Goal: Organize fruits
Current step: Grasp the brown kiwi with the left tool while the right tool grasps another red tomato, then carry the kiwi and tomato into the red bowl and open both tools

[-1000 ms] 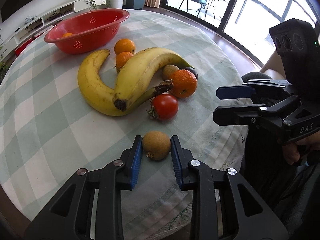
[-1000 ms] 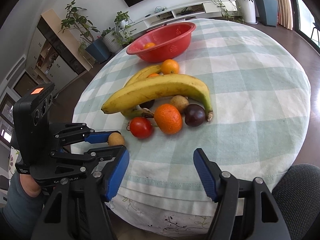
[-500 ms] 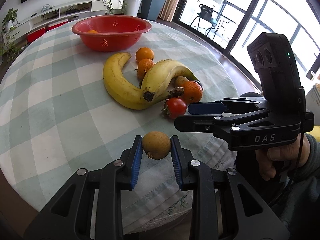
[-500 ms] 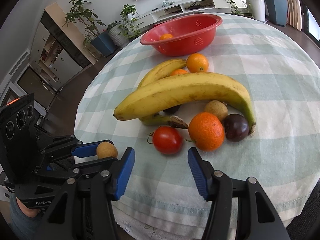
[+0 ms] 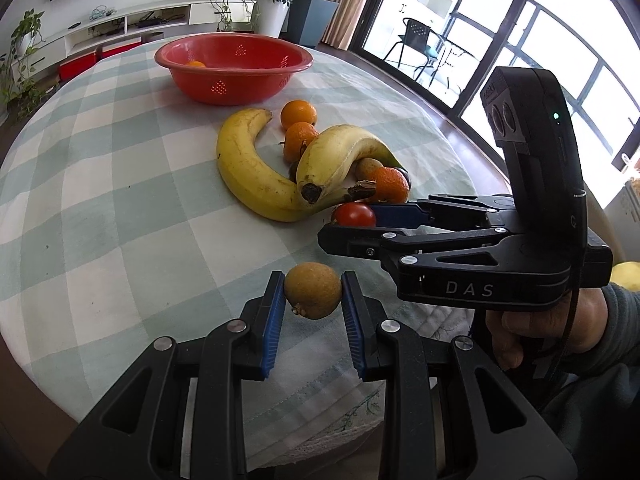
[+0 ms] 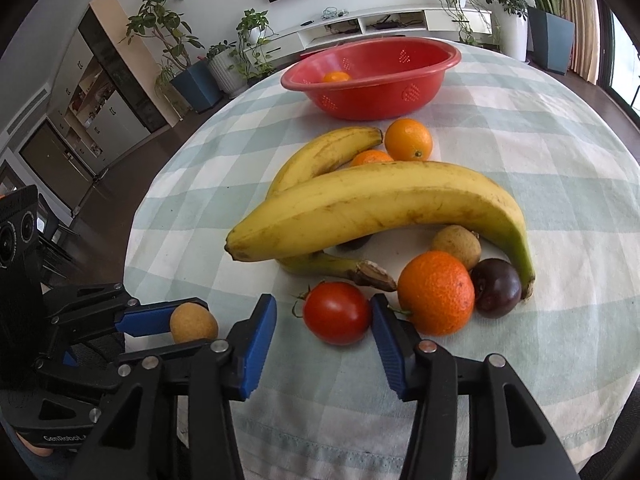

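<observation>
My left gripper [image 5: 313, 295] is shut on a small brown round fruit [image 5: 313, 290], held just above the checked tablecloth; that fruit also shows in the right wrist view [image 6: 193, 323]. My right gripper [image 6: 323, 316] is open, its blue fingers on either side of a red tomato [image 6: 337, 313] that rests on the table. Behind it lie two bananas [image 6: 380, 204], a large orange [image 6: 436, 293], a dark plum [image 6: 496, 288], a second brown fruit [image 6: 457, 245] and two small oranges [image 6: 408, 139]. A red basket [image 6: 370, 76] at the far side holds one orange [image 6: 336, 77].
The round table's near edge [image 6: 400, 448] is just below both grippers. The right gripper [image 5: 352, 240] crosses the left wrist view from the right, close to the left one. Potted plants [image 6: 248, 48], a low white shelf and windows stand beyond the table.
My left gripper has lifted the brown fruit and swung toward the basket. My right gripper has moved forward and now straddles the tomato.
</observation>
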Motion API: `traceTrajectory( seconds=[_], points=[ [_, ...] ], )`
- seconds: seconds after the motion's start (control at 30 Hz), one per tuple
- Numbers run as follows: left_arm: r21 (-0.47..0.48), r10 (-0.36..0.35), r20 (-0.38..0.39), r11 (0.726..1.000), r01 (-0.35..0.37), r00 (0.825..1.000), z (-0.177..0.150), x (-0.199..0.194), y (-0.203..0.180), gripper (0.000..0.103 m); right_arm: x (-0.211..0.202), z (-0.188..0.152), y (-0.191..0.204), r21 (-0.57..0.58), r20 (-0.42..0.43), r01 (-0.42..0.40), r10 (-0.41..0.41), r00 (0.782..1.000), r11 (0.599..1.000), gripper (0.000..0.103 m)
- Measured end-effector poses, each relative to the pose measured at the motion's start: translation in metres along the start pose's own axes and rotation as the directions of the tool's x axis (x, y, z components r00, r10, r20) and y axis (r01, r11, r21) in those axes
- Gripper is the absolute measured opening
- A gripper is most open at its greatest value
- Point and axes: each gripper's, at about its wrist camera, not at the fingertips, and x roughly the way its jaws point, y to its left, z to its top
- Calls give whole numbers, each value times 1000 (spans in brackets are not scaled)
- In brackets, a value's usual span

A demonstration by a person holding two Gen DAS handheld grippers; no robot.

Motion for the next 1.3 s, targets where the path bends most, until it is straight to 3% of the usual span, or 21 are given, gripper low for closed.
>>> traceTrajectory(
  seconds=[0.07, 0.3, 0.6, 0.93, 1.07, 1.3],
  points=[
    [-5, -1, 0, 1000, 1, 1000, 0, 0, 1, 26, 0, -1, 0, -10, 3, 8, -8, 1000, 1000, 37],
    [-7, 2, -4, 1000, -2, 1000, 0, 2, 2, 26, -3, -5, 2, -41, 4, 15, -15, 1000, 999, 37],
    [-16, 8, -4, 1000, -8, 1000, 0, 3, 4, 26, -21, -14, 3, -34, 2, -51, 51, 999, 998, 37],
    [-39, -7, 23, 999, 8, 1000, 1, -4, 7, 26, -62, -8, -16, 17, 82, -133, 131, 988, 991, 37],
    [-60, -15, 35, 998, 17, 999, 7, -10, 11, 26, -78, 7, -44, 60, 133, -113, 104, 986, 992, 37],
    [-57, 63, 89, 997, -58, 994, 47, -35, 33, 26, -102, 48, -109, 136, 220, -28, -3, 976, 990, 37]
  ],
)
